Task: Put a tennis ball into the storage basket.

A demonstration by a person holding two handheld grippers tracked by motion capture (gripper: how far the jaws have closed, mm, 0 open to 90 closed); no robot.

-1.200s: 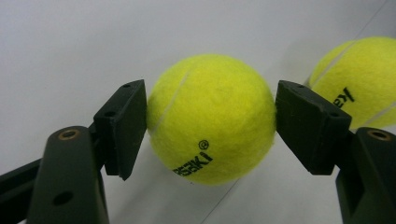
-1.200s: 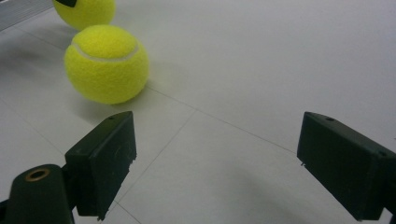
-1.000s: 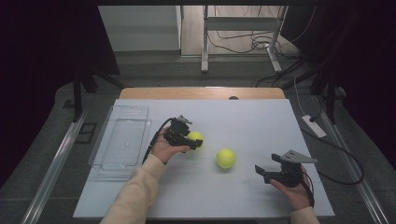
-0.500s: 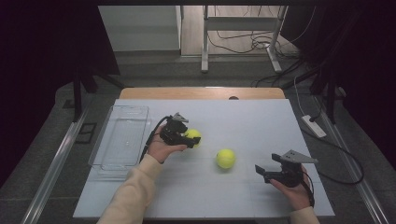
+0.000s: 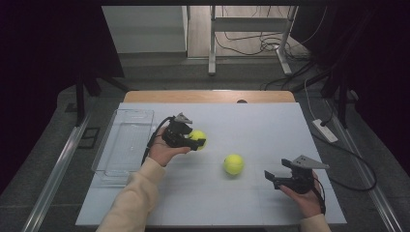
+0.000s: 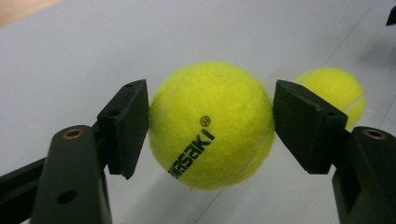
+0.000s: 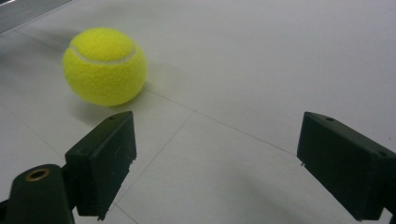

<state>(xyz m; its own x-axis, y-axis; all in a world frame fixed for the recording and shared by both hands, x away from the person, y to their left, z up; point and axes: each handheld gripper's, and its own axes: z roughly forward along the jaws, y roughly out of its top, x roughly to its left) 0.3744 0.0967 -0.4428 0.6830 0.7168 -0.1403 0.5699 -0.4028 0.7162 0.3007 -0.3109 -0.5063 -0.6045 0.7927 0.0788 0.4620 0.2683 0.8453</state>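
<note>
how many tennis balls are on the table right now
2. One tennis ball is clamped in the left hand-held gripper, near the clear tray. The other ball lies loose mid-table, ahead of the open right hand-held gripper.

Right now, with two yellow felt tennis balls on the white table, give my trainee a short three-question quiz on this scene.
1. True or false: the left gripper is shut on a yellow felt tennis ball.
2. Where does the second yellow tennis ball lie? A) in the clear plastic tray B) on the white table between the two grippers C) between the right gripper's pads
3. Fill in: the right gripper's jaws stand ____.

Key
1. True: both pads press the ball's sides.
2. B.
3. Open, with nothing between them.
</note>
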